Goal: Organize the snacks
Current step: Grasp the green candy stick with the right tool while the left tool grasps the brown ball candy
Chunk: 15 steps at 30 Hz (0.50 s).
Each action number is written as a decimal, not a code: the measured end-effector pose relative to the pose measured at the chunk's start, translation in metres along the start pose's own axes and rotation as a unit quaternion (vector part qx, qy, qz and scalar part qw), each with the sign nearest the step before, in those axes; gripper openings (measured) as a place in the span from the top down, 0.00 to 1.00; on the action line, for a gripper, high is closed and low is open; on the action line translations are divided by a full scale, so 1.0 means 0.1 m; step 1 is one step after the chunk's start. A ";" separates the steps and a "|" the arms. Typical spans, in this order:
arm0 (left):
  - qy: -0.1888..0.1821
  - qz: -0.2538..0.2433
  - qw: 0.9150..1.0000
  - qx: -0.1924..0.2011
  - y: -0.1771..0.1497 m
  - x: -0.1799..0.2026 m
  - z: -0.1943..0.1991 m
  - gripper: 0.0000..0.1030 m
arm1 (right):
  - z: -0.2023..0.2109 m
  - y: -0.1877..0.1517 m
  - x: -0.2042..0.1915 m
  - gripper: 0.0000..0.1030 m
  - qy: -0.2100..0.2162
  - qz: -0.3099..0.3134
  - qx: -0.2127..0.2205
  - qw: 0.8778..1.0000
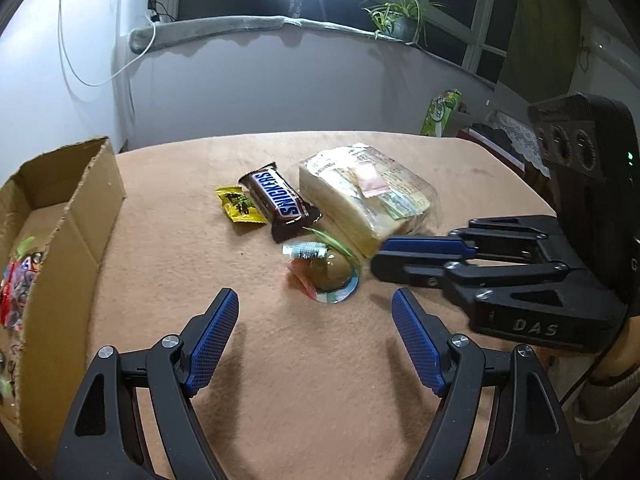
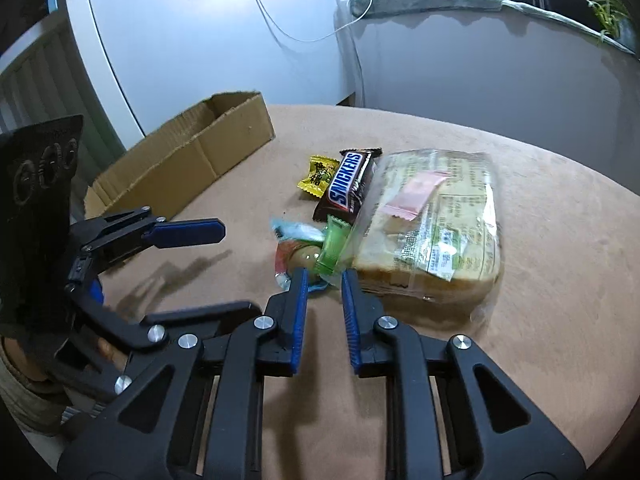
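Note:
A Snickers bar (image 1: 281,201) (image 2: 349,184), a yellow candy (image 1: 239,205) (image 2: 318,173), a bagged sliced bread loaf (image 1: 368,196) (image 2: 432,228) and a clear-wrapped round snack (image 1: 326,270) (image 2: 305,256) with a green candy (image 2: 333,246) lie on the tan tablecloth. My left gripper (image 1: 316,308) (image 2: 188,232) is open and empty, just short of the round snack. My right gripper (image 2: 324,280) (image 1: 384,260) is narrowly open and empty, its tips at the green candy and the bread's near corner.
An open cardboard box (image 1: 76,216) (image 2: 200,152) stands at the table's left and holds several colourful wrapped snacks (image 1: 18,284). A wall, a window sill with a plant (image 1: 400,20) and a green carton (image 1: 440,108) lie beyond the table.

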<state>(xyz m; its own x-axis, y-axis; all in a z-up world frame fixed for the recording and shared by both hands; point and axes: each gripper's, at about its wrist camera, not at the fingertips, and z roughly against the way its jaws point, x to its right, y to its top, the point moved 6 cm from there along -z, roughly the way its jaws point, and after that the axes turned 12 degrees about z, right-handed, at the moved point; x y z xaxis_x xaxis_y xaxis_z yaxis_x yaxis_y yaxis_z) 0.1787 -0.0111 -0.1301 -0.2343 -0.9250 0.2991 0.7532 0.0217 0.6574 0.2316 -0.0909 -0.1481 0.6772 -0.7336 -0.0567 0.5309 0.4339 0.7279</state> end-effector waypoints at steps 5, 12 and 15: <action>-0.005 0.010 1.000 0.004 -0.01 -0.05 0.04 0.23 | -0.15 0.12 0.05 0.83 -0.005 0.020 -0.014 1.000; -0.009 0.024 1.000 0.007 -0.03 -0.15 0.08 0.23 | -0.24 0.20 0.19 0.80 0.006 -0.002 -0.020 1.000; -0.009 0.030 0.999 0.007 -0.04 -0.16 0.07 0.23 | -0.28 0.28 0.19 0.69 0.023 -0.018 -0.016 0.999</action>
<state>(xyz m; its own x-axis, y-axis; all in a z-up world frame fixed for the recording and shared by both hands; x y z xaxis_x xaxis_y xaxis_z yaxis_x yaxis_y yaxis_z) 0.1749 0.0068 -0.1323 -0.2004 -0.9151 0.3498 0.7572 0.0820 0.6480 0.2739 -0.0784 -0.1474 0.6795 -0.7246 -0.1146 0.5708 0.4240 0.7032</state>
